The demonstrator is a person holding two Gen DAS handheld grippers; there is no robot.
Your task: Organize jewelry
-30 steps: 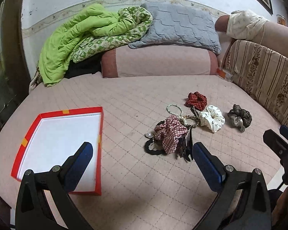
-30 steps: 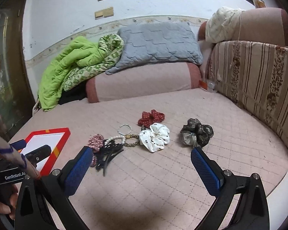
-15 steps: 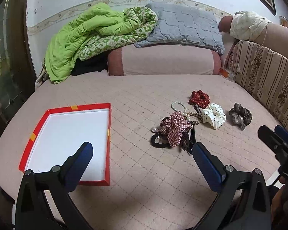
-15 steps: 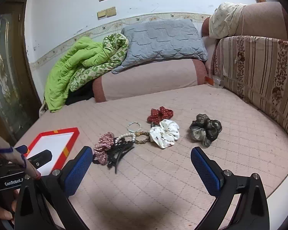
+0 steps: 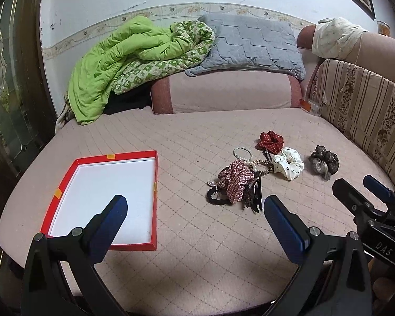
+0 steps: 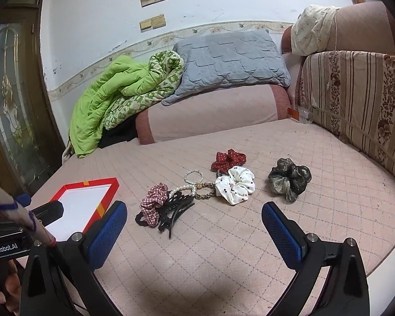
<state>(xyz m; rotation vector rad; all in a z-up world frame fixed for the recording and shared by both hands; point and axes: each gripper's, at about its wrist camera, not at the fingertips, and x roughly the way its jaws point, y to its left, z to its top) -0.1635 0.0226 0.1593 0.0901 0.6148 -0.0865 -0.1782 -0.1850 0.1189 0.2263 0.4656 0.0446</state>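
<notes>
A red-rimmed tray (image 5: 155,173) (image 6: 110,192) with a white floor lies empty on the pink quilted bed. Right of it sits a loose pile: a plaid scrunchie (image 5: 235,180) (image 6: 155,201), a black claw clip (image 5: 255,194) (image 6: 173,210), a pearl bracelet (image 5: 241,152) (image 6: 193,176), a leopard hair tie (image 6: 204,191), a white dotted scrunchie (image 5: 288,166) (image 6: 235,185), a red dotted scrunchie (image 5: 270,141) (image 6: 227,159) and a dark shiny scrunchie (image 5: 324,160) (image 6: 289,179). My left gripper (image 5: 194,217) hovers open near the tray's right rim. My right gripper (image 6: 193,223) hovers open, short of the pile. Neither holds anything.
A pink bolster (image 5: 226,93), a grey quilted pillow (image 5: 250,44) and a green blanket (image 5: 123,63) line the far side. A striped sofa back (image 5: 366,105) borders the right. The bed's front edge (image 5: 171,302) runs just below the grippers. A dark door (image 6: 13,105) stands at left.
Both grippers have pulled back and risen, so the tray and the pile sit farther off and more of the bed shows. Nothing on the bed has moved. Both grippers stay open.
</notes>
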